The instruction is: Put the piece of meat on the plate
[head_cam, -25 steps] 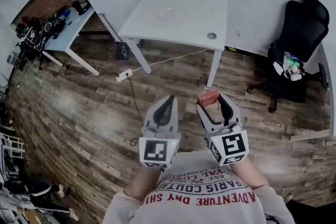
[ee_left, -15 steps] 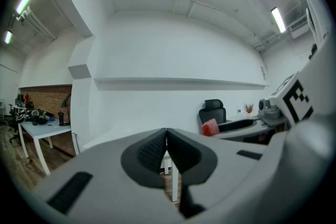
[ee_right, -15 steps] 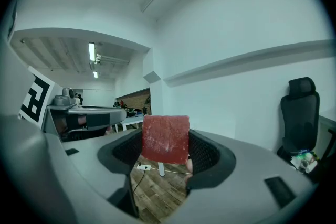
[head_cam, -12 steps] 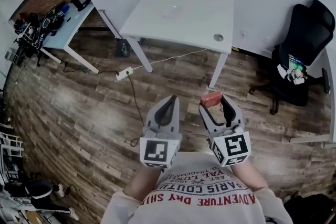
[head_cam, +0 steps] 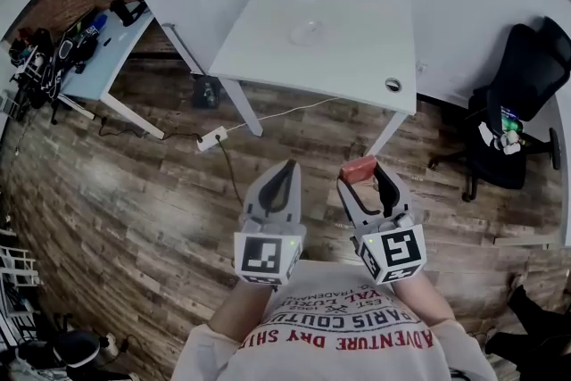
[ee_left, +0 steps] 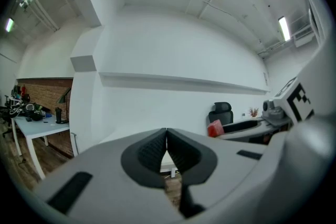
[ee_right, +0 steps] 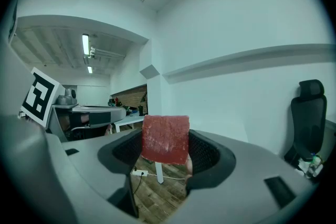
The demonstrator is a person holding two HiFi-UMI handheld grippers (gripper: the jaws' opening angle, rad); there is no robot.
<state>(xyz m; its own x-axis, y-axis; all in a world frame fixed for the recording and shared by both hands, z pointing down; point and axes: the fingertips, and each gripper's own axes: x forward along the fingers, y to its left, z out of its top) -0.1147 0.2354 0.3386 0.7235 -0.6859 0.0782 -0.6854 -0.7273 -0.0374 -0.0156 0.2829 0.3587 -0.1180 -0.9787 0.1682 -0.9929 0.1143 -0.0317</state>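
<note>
A red slab of meat [head_cam: 359, 169] is clamped between the jaws of my right gripper [head_cam: 364, 178], held in the air over the wooden floor; in the right gripper view the meat [ee_right: 165, 139] stands upright between the pads. My left gripper [head_cam: 284, 175] hangs beside it with its jaws shut and nothing in them; the left gripper view shows the left gripper [ee_left: 166, 144] with its pads meeting, and the meat [ee_left: 215, 128] off to the right. A pale plate [head_cam: 305, 33] lies on the white table [head_cam: 357, 58] ahead, well beyond both grippers.
A power strip [head_cam: 211, 137] and its cable lie on the floor under the table. A black office chair [head_cam: 517, 103] stands at the right. A second table [head_cam: 89, 49] with clutter is at the far left. A round grommet [head_cam: 393, 85] sits near the white table's front corner.
The white table and plate have come nearer and lower in the head view. Both grippers keep their pose, the right one still holding the meat.
</note>
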